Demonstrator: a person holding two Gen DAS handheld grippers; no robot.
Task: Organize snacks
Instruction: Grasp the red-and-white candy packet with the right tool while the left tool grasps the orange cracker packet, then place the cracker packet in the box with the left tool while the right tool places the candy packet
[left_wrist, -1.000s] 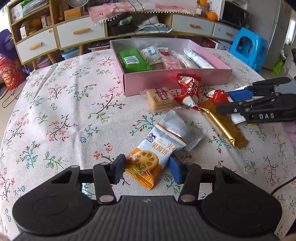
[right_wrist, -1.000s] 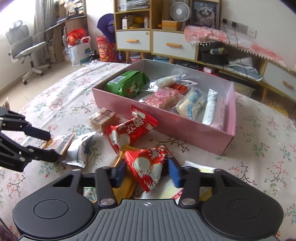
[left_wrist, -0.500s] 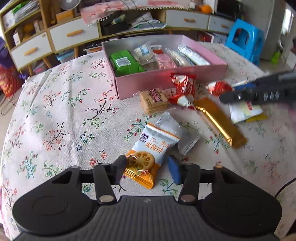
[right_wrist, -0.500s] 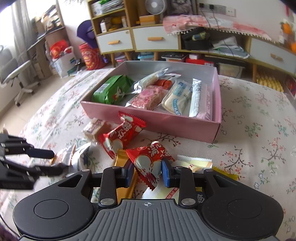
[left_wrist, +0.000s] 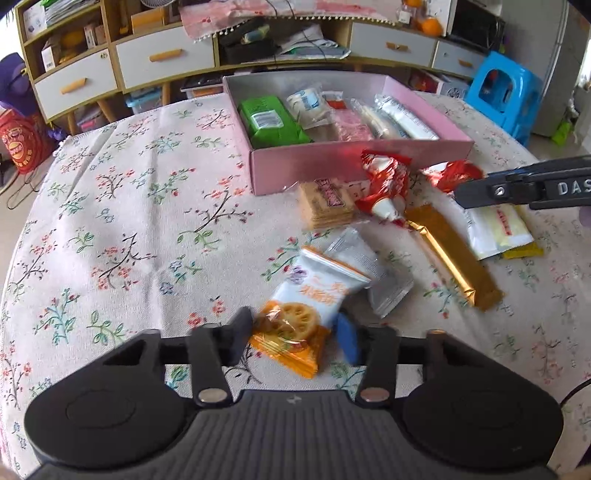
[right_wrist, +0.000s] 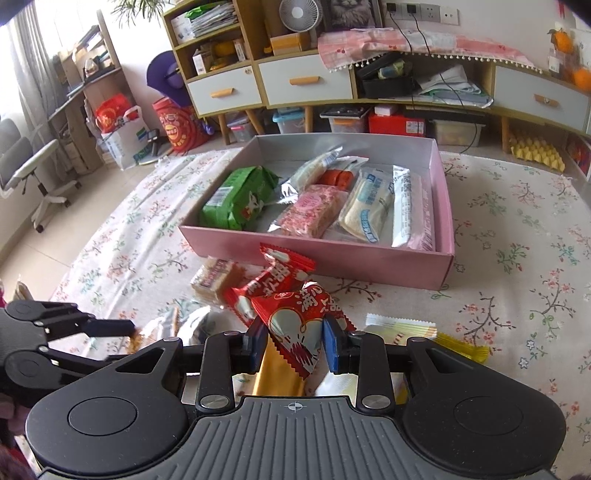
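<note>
1. Since the earlier frames, the right hand-held gripper has lifted the red heart-print snack packet off the counter, its jaws having narrowed onto it.
2. The left hand-held gripper has just been closing; its jaws now press the orange end of the biscuit packet, which lies on the counter's near edge.
3. The pink box sits toward the counter's far edge, holding a green packet and other wrapped snacks.
4. A gold bar wrapper and a cracker pack lie in front of the box.
</note>
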